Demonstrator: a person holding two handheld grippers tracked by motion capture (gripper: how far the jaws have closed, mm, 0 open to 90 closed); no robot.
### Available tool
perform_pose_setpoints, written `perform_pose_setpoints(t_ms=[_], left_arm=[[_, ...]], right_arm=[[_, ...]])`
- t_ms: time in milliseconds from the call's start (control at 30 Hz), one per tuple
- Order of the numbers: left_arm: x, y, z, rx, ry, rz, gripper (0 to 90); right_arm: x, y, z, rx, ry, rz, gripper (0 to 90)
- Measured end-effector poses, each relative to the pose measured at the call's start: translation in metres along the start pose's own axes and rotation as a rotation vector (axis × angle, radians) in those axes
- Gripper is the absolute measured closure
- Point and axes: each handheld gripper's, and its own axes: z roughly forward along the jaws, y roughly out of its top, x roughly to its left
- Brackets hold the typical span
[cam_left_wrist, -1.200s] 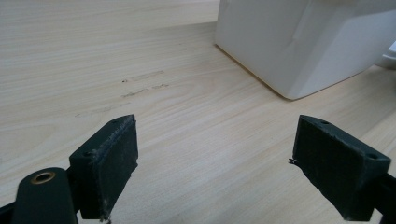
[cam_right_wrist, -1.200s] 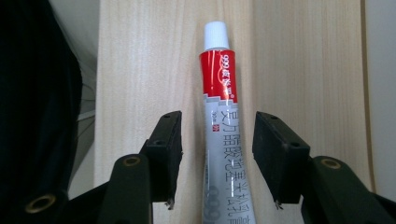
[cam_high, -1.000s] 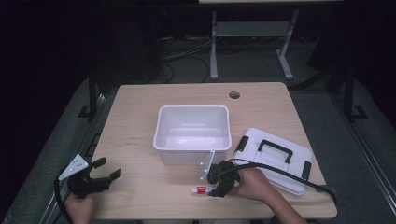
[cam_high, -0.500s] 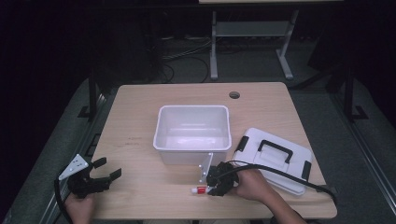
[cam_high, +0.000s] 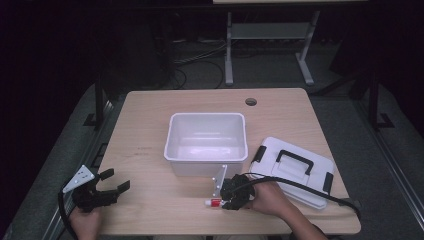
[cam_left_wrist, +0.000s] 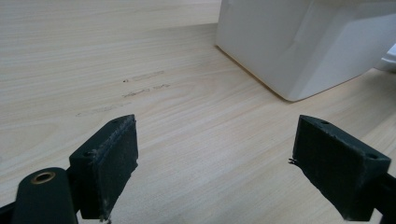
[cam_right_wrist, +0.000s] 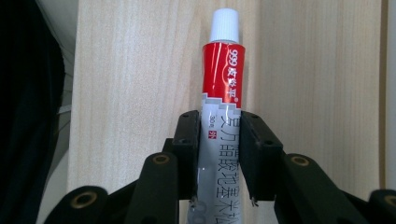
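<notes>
Black pads of the right gripper (cam_right_wrist: 218, 156), just closing, clamp the red-and-silver tube (cam_right_wrist: 219, 93) lying on the wooden table (cam_high: 150, 130). Left gripper (cam_left_wrist: 217, 168) stands wide, empty.

Ointment tube (cam_right_wrist: 220, 116) — between closed jaws

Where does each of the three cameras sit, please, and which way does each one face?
High view: above the person's side, looking forward and down on the light wooden table; both hands, left gripper and right gripper show.
Left gripper view: rides the left gripper, looking low across the table between open jaws towards the white plastic bin.
Right gripper view: rides the right gripper, looking along jaws that have just been closing on the red-and-silver tube.
Shared: bin, tube.
</notes>
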Motion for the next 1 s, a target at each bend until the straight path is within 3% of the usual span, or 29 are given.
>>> perform_pose_setpoints(t_ms=[433, 933, 1000], left_arm=[[0.001, 0.0, 0.0, -0.004, 0.001, -0.002, 13.4], [0.0, 0.0, 0.001, 0.0, -0.001, 0.001, 13.4], [-0.001, 0.0, 0.0, 0.0, 0.0, 0.003, 13.4]], right_arm=[[-0.002, 0.001, -0.002, -0.019, 0.02, 0.007, 71.3], [-0.001, 0.008, -0.037, -0.037, 0.015, 0.004, 71.3], [-0.002, 0.01, -0.043, -0.064, 0.022, 0.005, 71.3]])
